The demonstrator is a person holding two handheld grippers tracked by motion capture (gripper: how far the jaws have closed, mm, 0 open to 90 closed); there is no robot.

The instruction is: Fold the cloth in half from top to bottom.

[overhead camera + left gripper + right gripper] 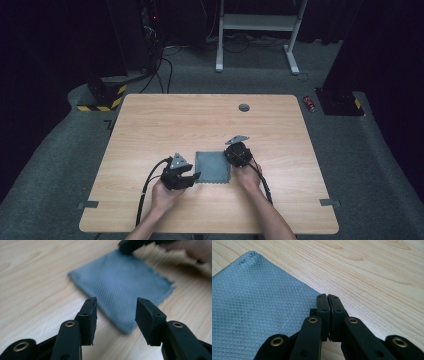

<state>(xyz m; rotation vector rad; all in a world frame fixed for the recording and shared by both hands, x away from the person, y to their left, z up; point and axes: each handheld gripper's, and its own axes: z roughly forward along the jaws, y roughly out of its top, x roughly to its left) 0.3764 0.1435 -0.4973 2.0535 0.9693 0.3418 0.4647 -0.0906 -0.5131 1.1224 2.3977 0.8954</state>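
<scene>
Cloth (212,167) lies flat mid-worktop (150,125) w/ right claw (328,298) clenched, empty, at its right edge, left claw (116,308) released over near-left corner: should drop low, straddle the corner, then pinch.

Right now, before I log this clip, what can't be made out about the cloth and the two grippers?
- Right gripper: jaws shut at the grey cloth edge; its own jaws hide whether cloth is pinched.
- Left gripper: open over the cloth's near corner; contact unclear, corner blurred.
- High view: cloth's weave too small, right edge hidden under the right gripper.
- Small red object on the floor: too small to identify.
</scene>
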